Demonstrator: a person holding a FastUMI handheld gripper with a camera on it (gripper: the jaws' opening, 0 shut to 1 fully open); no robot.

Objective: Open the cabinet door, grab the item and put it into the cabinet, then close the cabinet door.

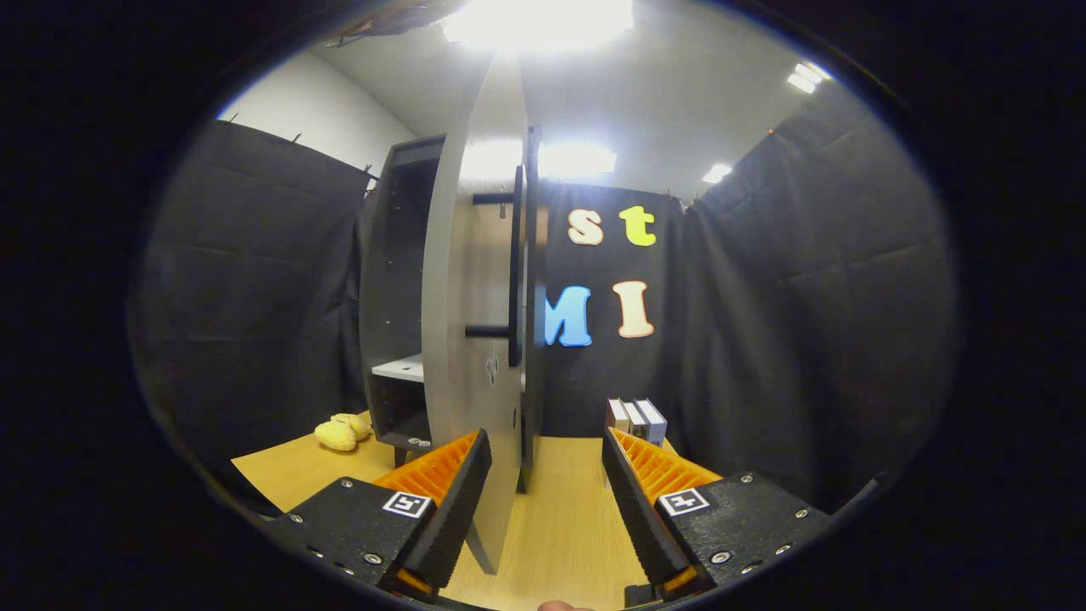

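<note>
Now jaws gape around cabinet door (475, 339) edge.

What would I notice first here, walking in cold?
The open cabinet door, edge-on, rises between the spread fingers of the hand-held gripper, its black handle facing right. Left of it the cabinet stands open, with a yellow toy on the table.

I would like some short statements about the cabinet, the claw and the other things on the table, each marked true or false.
1. The cabinet door stands open. True.
2. The claw is shut on the door handle. False: its fingers are spread apart, with the door's edge between them.
3. A yellow soft item lies on the table beside the cabinet. True.
4. The small boxes are inside the cabinet. False: they stand on the table, beyond the fingers.
</note>
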